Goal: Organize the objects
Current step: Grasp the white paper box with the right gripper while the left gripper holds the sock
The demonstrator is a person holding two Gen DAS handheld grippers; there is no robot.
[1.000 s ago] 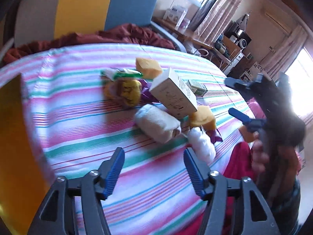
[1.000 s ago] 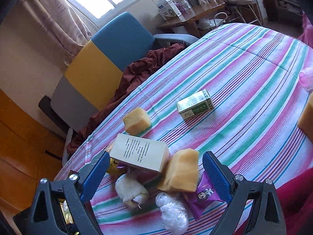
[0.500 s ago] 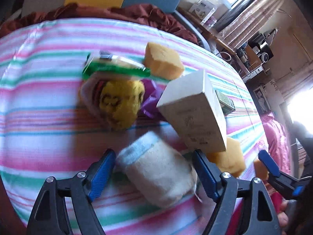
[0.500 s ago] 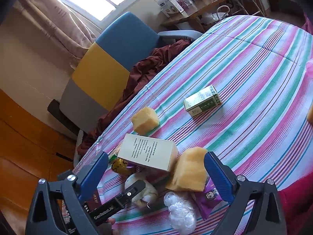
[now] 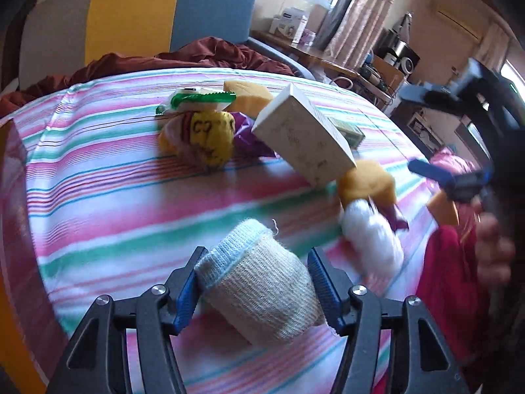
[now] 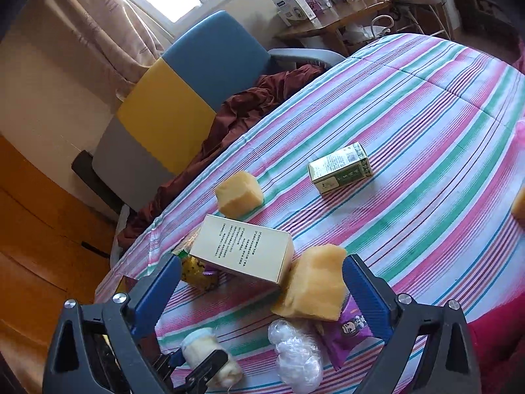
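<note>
The left gripper (image 5: 256, 290) is closing its fingers on the rolled sock (image 5: 262, 282), low over the striped counter (image 5: 98, 197); its soft knit could squirm free. The right gripper (image 6: 262, 295) hovers, fingers apart and empty

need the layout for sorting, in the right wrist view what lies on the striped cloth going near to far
clear plastic bundle → large yellow sponge → white box with print → smaller yellow sponge → green box
</note>
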